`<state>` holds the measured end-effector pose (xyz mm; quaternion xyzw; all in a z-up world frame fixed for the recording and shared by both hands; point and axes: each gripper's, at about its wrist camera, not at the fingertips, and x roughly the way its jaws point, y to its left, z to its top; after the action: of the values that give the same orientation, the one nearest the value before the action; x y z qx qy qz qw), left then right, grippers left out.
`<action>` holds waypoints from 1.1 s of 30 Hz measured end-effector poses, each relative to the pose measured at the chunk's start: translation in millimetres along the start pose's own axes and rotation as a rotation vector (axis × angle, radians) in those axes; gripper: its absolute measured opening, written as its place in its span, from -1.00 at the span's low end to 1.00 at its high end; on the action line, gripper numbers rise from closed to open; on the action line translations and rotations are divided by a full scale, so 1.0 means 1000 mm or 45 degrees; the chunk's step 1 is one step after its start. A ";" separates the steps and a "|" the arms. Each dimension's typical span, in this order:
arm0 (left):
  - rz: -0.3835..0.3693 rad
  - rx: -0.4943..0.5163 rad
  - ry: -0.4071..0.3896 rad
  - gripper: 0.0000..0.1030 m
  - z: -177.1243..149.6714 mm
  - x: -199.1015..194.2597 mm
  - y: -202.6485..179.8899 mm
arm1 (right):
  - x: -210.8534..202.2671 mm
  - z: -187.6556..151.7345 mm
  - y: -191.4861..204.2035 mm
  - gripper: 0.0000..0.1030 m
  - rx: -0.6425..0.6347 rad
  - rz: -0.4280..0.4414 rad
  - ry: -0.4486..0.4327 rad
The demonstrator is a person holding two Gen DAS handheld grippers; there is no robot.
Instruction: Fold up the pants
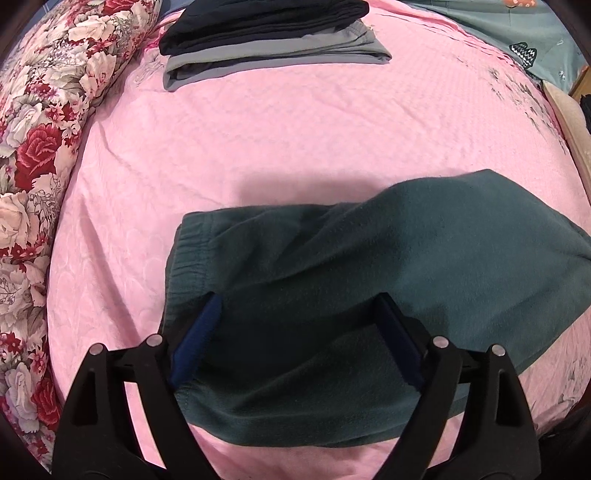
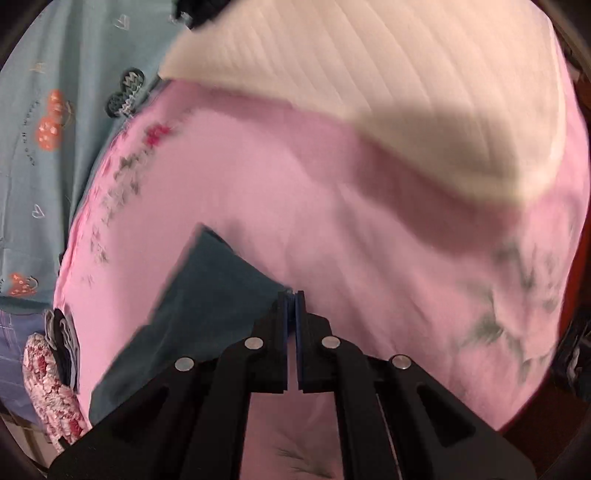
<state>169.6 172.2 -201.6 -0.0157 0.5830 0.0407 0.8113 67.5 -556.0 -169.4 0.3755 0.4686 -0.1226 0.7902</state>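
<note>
left claw [image 1: 299,306] is spread wide with nothing between the fingers, hovering right over the dark green pants [image 1: 369,288]. its two blue pads [image 1: 397,332] sit over the near part of the fabric, one just inside the stretchy waistband on the left, the other further toward the middle. can't tell if the tips actually touch the cloth or just float above it.

right claw [image 2: 294,295] is squeezed almost fully together, only a sliver of gap between the pads, and it looks pinched on an edge of the pants [image 2: 207,295]. that view is pretty blurry, so i can't swear how much fabric is in there. from the tips the pants run off to the left and down toward the bottom left.

the pants are folded over already, a thick bundle lying on the pink bedspread [image 1: 295,140], waistband on the left and the rest bulging off to the right.

further out, at the far side of the bed, there's a stack of folded clothes [image 1: 266,40], dark ones on top of grey ones. a flowery quilt [image 1: 40,147] runs along the left edge and a teal printed sheet [image 1: 532,33] sits in the far right corner. in the right view a cream blanket [image 2: 388,92] lies across the far end of the pink spread.
</note>
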 end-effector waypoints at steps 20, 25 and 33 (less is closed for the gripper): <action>0.130 -0.048 0.002 0.87 -0.001 -0.001 -0.010 | 0.024 0.061 0.094 -0.90 -0.686 -0.026 0.062; 0.142 -0.054 -0.006 0.88 -0.004 -0.003 -0.011 | 0.045 0.056 0.074 -0.61 -0.730 -0.333 0.127; 0.144 -0.058 -0.009 0.89 -0.003 -0.003 -0.010 | -0.014 0.029 0.067 -0.46 -0.629 0.066 0.126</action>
<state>167.1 162.2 -199.9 -0.0011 0.5789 0.0996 0.8093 115.0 -532.6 -117.4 0.1886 0.5126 0.0344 0.8370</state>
